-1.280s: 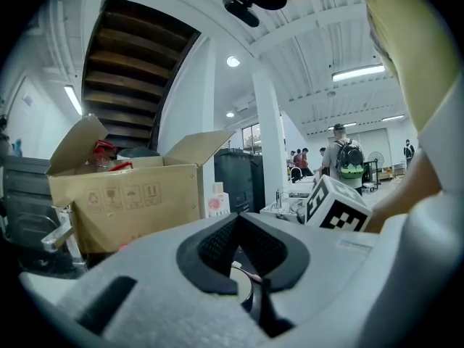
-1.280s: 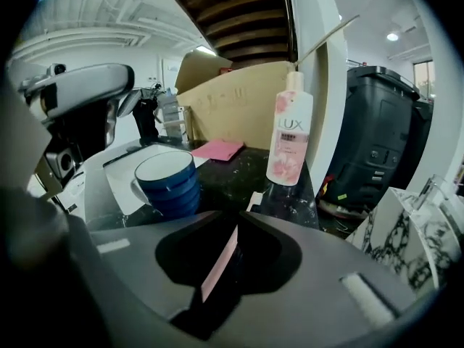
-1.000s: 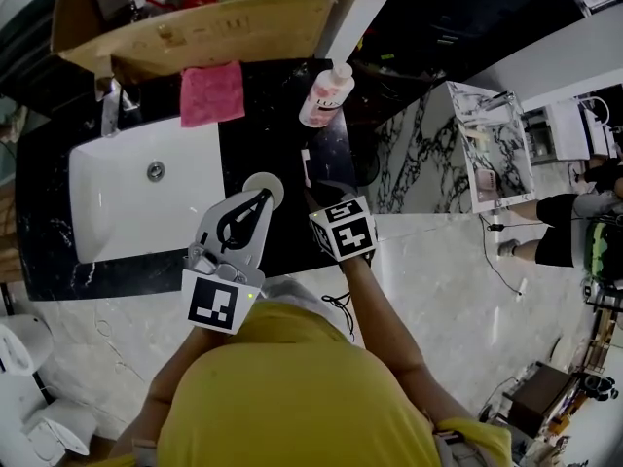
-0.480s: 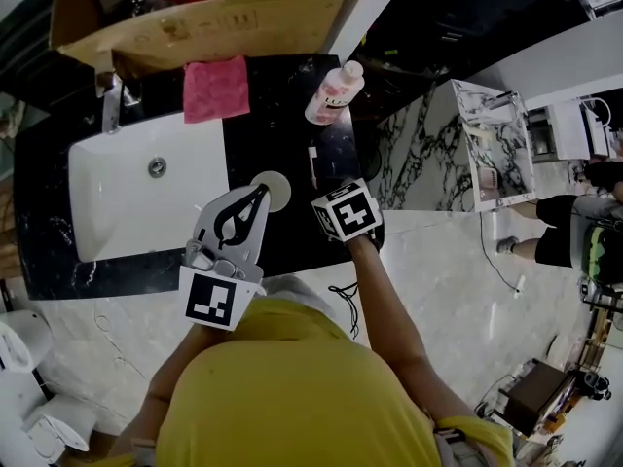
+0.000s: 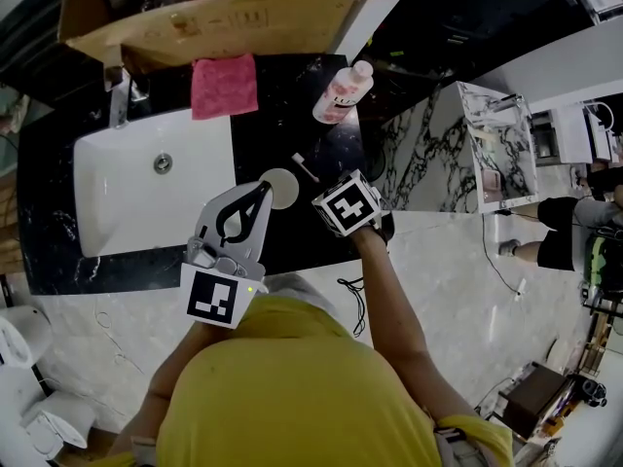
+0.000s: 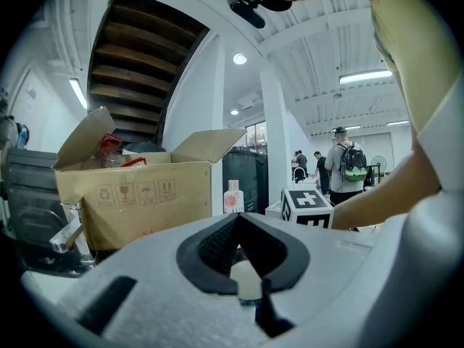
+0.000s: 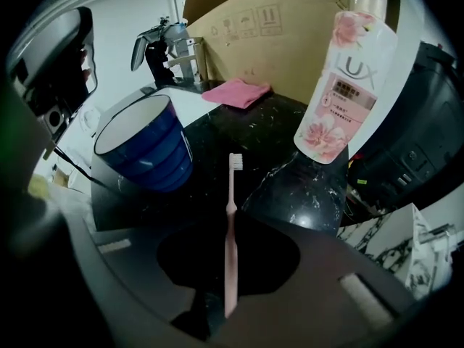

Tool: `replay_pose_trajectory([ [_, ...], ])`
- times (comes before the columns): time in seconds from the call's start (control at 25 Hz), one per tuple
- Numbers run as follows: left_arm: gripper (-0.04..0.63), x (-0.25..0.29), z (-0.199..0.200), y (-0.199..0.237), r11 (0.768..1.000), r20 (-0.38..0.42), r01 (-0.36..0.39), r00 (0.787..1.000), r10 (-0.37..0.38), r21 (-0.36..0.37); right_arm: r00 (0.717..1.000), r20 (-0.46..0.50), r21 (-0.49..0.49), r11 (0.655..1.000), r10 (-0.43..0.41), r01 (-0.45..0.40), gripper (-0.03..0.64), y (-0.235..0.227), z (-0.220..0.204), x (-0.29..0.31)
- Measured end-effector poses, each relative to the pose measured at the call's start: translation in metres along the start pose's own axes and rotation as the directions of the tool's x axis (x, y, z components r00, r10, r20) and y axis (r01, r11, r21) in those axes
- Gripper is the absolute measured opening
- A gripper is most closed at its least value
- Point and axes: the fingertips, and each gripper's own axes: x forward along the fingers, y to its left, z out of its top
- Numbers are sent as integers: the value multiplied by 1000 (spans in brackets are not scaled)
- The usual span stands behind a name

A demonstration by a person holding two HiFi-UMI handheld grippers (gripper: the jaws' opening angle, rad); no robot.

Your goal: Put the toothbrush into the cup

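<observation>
Left gripper [image 5: 261,195] level, jaws apparently together

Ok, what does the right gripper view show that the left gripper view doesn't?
Only the right gripper view: the toothbrush, lying between the closing jaws of the right hand-held gripper, and the pink cloth. Only the left gripper view: the staircase, people in the background, and the right gripper's marker cube. Both: the cardboard box, the pink bottle, and apparently the blue cup, though only a sliver of it in the left view.
</observation>
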Motion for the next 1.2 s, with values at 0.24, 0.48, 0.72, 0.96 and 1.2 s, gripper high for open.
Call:
replay_pose_trajectory([
  [0.24,3,0,1,0,1000,2,12,1000,-12,-3,995,97,51,999,-3,-2,55,1,10,-10],
  [0.48,3,1,7,-5,1000,15,26,1000,-26,6,967,248,99,995,-56,32,55,-1,31,-42],
  [0.72,3,-1,12,-9,999,30,29,999,-30,17,909,401,134,989,-111,62,55,4,49,-74],
  [0.96,3,-5,16,-11,999,34,29,999,-30,31,799,571,191,977,-189,95,55,6,66,-106],
  [1.2,3,-9,17,-15,999,36,30,999,-32,32,643,716,271,957,-270,100,55,2,71,-136],
])
